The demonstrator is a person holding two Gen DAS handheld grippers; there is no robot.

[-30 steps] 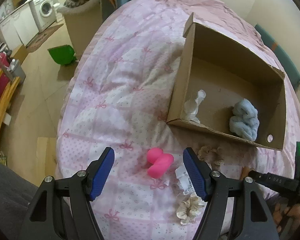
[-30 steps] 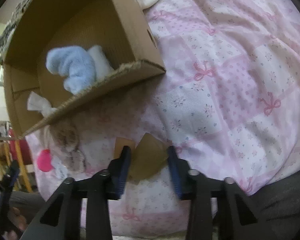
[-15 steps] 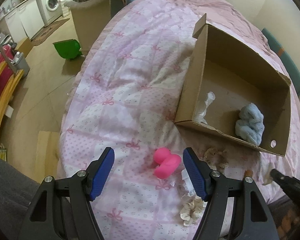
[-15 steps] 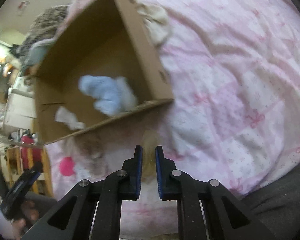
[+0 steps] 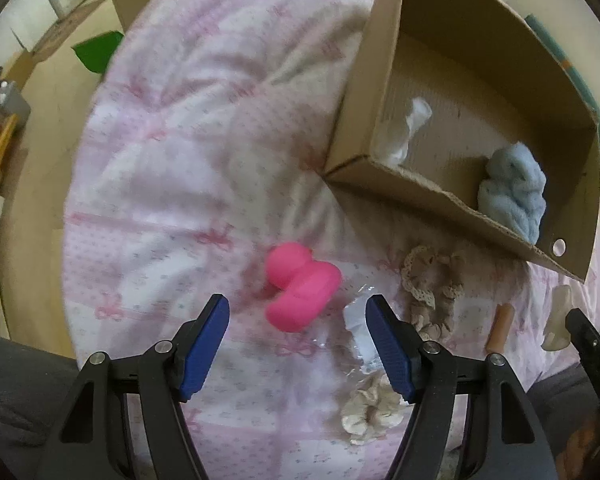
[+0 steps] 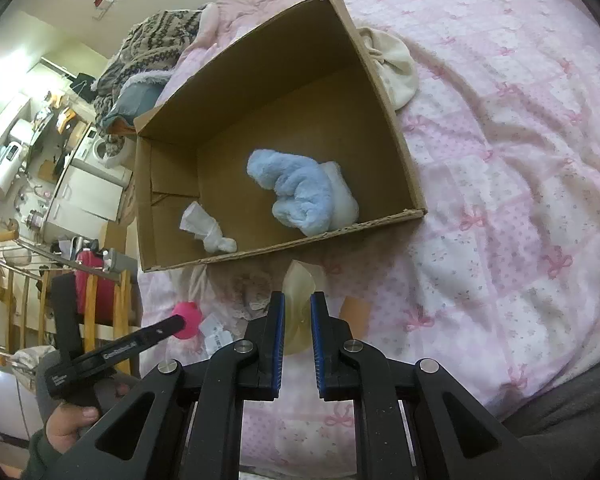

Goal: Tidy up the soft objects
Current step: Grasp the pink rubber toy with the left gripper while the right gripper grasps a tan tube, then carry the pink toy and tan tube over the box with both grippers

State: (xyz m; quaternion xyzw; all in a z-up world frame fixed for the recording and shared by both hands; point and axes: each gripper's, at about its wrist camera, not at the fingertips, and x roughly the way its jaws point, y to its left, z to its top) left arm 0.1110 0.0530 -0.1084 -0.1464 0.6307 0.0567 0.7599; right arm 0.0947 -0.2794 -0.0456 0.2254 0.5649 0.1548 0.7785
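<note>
My right gripper [image 6: 298, 304] is shut on a pale cream soft piece [image 6: 298, 280] and holds it above the pink quilt, just in front of the cardboard box [image 6: 396, 120]. The box holds a blue fluffy cloth [image 6: 296, 192] and a white knotted cloth [image 6: 208, 230]. My left gripper [image 5: 298, 312] is open just above a pink soft toy [image 5: 300, 292] on the quilt. A lace scrunchie [image 5: 430, 284] and a cream scrunchie [image 5: 364, 412] lie beside it. The cream piece also shows in the left wrist view [image 5: 558, 320].
A brown piece [image 5: 500, 326] lies on the quilt near the box. A clear wrapper with a white tag [image 5: 358, 320] lies by the left gripper's right finger. A cream pouch [image 6: 396, 68] rests behind the box. The bed edge drops to the floor on the left.
My right gripper has lifted with the cream piece in it and now looks down into the box. My left gripper has moved in closer over the pink toy.
</note>
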